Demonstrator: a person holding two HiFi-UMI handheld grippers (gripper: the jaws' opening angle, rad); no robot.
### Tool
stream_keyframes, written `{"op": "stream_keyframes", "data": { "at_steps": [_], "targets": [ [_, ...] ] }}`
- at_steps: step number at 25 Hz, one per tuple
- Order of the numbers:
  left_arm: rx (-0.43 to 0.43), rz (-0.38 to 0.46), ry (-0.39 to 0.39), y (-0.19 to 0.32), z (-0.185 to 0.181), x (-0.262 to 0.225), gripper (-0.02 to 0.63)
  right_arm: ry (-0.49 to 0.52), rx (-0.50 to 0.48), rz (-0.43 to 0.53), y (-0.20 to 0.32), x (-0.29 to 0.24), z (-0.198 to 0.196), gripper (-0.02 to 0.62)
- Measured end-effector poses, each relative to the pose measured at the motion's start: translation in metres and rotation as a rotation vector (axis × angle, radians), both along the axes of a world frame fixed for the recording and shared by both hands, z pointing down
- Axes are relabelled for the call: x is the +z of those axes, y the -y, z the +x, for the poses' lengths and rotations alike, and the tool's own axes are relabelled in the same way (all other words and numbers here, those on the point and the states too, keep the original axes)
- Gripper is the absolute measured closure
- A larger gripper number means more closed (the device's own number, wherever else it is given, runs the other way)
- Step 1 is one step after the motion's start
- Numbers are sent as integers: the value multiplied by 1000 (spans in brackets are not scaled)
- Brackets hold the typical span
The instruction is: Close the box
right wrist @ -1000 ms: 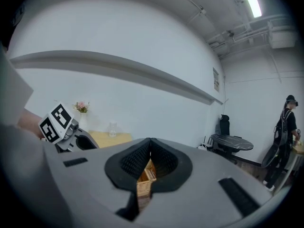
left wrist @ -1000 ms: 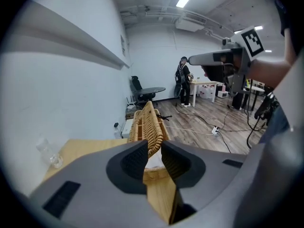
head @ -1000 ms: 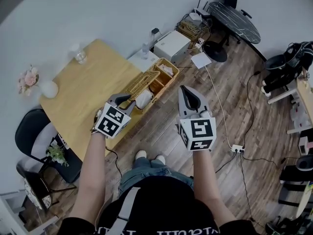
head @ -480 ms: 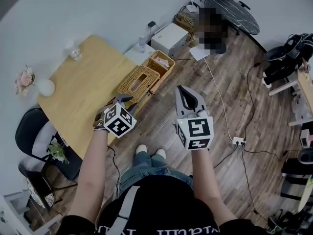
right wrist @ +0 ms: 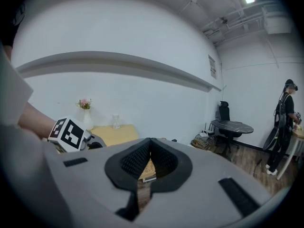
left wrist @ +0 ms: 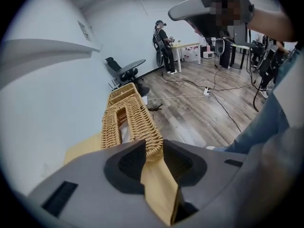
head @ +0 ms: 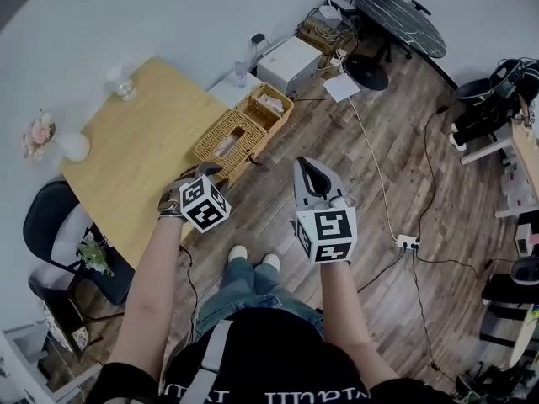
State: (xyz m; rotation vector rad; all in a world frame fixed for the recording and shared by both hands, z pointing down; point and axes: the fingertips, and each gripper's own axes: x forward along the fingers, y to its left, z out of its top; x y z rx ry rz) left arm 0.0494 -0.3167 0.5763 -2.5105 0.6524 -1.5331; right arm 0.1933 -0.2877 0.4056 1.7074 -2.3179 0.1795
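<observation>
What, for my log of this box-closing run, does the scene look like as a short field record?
Box: woven wicker box, slotted lid lying flat on it, looks closed
Location: at the edge of the light wooden table
Left gripper: jaws opening; the box's near end shows in the gap at the tips, pads not pressing it
Right gripper: jaws together, nothing between them
Beside box: open-topped wicker basket with white contents, next to its far end
</observation>
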Motion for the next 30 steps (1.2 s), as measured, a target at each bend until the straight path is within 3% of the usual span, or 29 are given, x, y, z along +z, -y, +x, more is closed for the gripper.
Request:
{"op": "stream_keyframes", "data": {
  "at_steps": [5, 11, 14, 17, 21, 26, 30],
  "targets": [
    [-36, 32, 33, 1, 1, -6, 485, 23, -25, 0, -1, 1, 7, 581],
    [-161, 79, -54, -9, 9, -38, 482, 34, -79, 19, -9, -7, 14, 581],
    [-256, 104, -166, -13, 10, -63, 482, 25, -112, 35, -14, -12, 13, 581],
    [-379, 135, -331, -16, 8, -91, 482, 15, -138, 52, -20, -18, 14, 581],
    [-523, 222, -514, -17, -7, -131, 483, 13, -162, 79, -29, -29, 13, 581],
    [-600, 340, -618, -23, -28, -174, 493, -7, -163, 117, -37, -47, 8, 581],
    [-630, 431, -709, -26, -44, -211, 537, -36, -162, 159, -38, -69, -2, 581]
  ]
}}
